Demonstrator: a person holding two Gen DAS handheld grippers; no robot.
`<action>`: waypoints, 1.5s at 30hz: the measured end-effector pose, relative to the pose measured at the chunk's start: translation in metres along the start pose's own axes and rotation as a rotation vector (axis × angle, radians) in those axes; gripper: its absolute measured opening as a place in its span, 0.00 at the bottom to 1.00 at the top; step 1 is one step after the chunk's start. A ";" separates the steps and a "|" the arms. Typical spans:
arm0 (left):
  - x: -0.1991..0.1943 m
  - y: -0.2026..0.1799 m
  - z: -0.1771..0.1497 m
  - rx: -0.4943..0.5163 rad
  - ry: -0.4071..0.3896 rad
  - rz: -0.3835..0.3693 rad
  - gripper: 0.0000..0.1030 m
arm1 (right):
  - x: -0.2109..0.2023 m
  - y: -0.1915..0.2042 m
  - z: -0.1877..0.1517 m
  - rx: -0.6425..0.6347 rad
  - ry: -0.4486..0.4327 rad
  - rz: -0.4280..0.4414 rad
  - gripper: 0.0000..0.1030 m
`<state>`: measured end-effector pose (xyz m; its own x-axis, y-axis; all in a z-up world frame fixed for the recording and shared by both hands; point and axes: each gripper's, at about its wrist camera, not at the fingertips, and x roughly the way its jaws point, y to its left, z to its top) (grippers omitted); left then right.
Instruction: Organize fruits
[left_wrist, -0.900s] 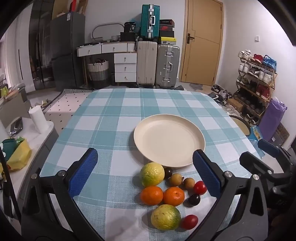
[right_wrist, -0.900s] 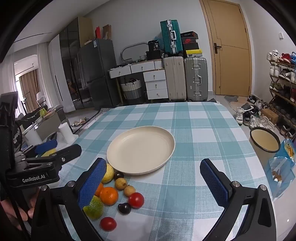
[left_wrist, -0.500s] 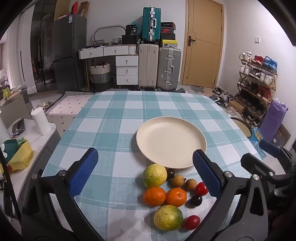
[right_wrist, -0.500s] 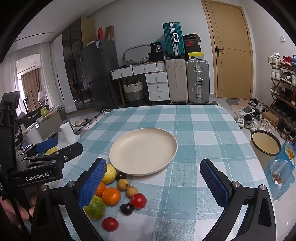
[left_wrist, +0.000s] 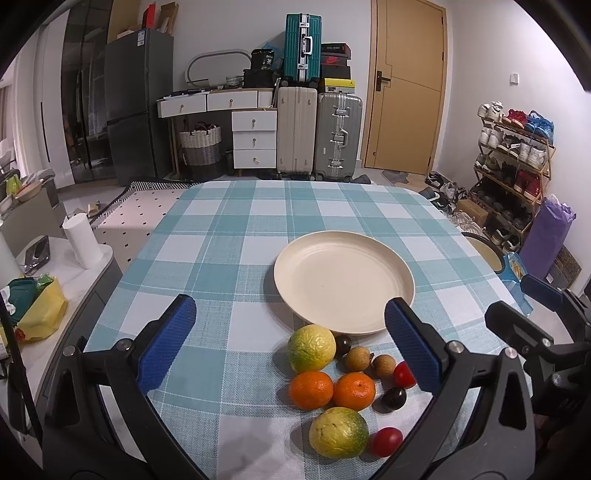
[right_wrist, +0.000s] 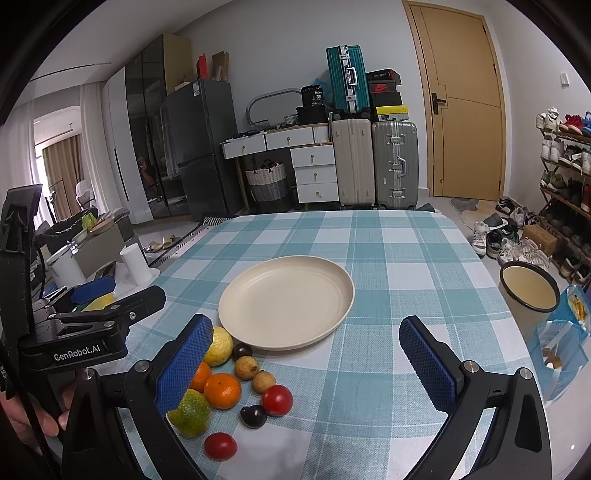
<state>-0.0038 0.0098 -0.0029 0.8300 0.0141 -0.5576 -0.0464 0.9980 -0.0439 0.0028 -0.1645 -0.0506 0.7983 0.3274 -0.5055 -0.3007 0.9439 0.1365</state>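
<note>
The surface (left_wrist: 229, 236) wears a woven teal-and-white checked cloth with rounded corners. A smooth, round cream plate (left_wrist: 343, 280) sits mid-cloth, bare cloth around it. Just beside its near rim cluster the fruits (left_wrist: 343, 384): dimpled yellow-green ones, two oranges, small brown, dark and glossy red ones. Left gripper (left_wrist: 291, 343) and right gripper (right_wrist: 306, 362) hover with jaws spread wide, holding nothing.

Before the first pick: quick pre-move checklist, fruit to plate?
1. Left gripper open, holding nothing: ok.
2. Right gripper open, holding nothing: ok.
3. Plate bare, ready for fruit: ok.
4. Fruit all on the tablecloth, near side of the plate: ok.
5. Room for fingers around one piece: not ok; the two oranges touch, small fruits packed close.
6. Nearest red tomato sits apart, easiest first pick: ok.
</note>
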 end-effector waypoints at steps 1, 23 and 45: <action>0.000 0.000 0.000 -0.001 0.001 0.000 0.99 | 0.000 0.000 0.000 0.000 0.000 0.000 1.00; 0.004 -0.005 -0.003 0.005 0.004 -0.005 0.99 | 0.003 -0.003 -0.004 0.000 0.012 0.000 1.00; 0.006 -0.008 -0.009 -0.009 0.022 -0.022 0.99 | 0.006 -0.005 -0.007 0.022 0.028 0.007 1.00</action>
<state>-0.0036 0.0017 -0.0137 0.8187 -0.0095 -0.5741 -0.0331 0.9974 -0.0636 0.0060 -0.1679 -0.0600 0.7812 0.3326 -0.5283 -0.2943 0.9425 0.1582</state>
